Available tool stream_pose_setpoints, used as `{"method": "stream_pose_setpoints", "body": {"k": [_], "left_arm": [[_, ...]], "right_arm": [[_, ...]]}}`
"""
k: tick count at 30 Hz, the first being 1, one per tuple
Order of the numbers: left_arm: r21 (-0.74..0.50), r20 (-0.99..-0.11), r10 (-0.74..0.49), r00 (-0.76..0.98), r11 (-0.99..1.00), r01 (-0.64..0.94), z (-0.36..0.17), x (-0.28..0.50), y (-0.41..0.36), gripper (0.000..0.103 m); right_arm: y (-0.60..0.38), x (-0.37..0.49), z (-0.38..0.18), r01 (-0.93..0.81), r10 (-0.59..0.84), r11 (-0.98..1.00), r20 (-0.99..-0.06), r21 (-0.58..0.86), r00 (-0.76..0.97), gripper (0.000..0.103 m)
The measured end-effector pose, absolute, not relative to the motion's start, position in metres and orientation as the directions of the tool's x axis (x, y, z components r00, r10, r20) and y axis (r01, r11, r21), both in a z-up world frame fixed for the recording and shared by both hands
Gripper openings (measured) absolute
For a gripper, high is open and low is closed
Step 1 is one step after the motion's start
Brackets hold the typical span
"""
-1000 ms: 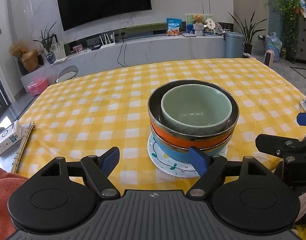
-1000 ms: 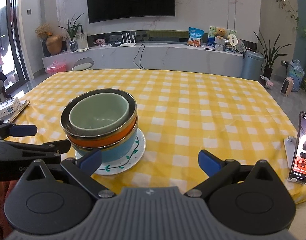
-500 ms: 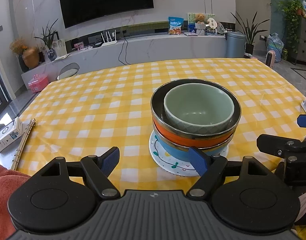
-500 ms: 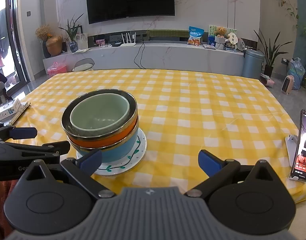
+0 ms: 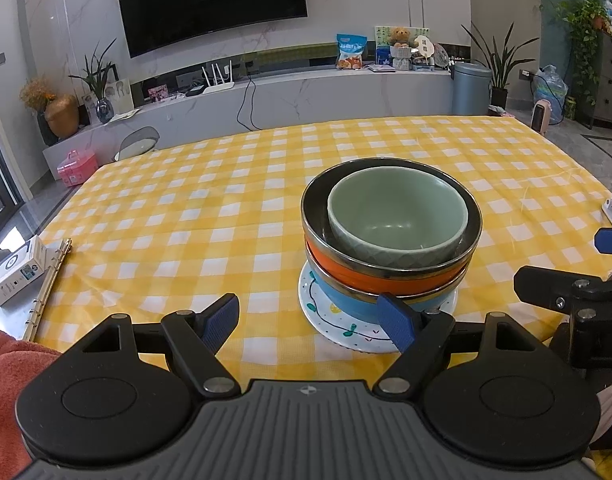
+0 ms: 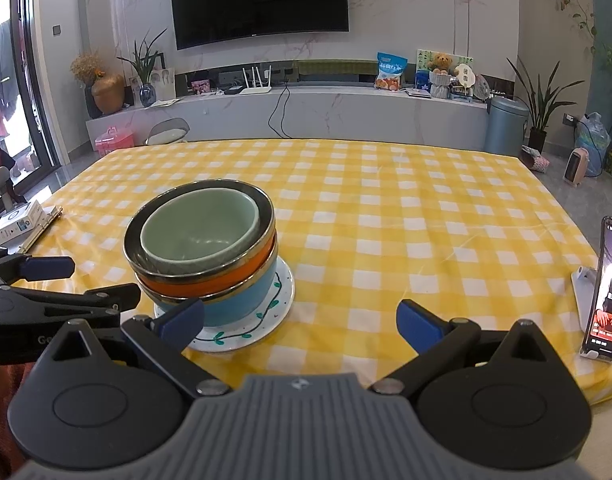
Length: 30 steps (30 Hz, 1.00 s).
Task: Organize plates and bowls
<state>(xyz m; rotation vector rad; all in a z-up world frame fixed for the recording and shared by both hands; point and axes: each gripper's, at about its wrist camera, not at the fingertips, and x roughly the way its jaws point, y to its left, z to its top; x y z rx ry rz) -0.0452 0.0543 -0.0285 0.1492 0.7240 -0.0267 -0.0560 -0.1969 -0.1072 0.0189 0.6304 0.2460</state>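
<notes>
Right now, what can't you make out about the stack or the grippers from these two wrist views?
- Blue bowl interior: both views, covered by the orange bowl and green bowl nested above.
- Plate centre pattern: both views, under the stack.
- Plate's near rim: left wrist view, behind a finger of the left gripper.
- Right gripper: mostly cut off by the edge in the left wrist view.
- Phone: right wrist view, cropped at the frame edge.

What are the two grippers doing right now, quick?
Left gripper: open, holding nothing, near the stack of bowls.
Right gripper: open, holding nothing.
</notes>
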Motion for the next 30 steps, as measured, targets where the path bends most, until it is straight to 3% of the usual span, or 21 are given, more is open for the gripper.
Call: {"method": "stream_pose_setpoints", "body": {"k": [30], "left_arm": [[0.123, -0.665, 0.026, 0.746, 0.99, 0.075, -0.0275, -0.046, 0.0558, 0.092]], "right_arm": [[-0.1965, -0.0566, -0.1072, -0.226, 0.243, 0.969, -0.576, 0.103, 0.78, 0.1]]}}
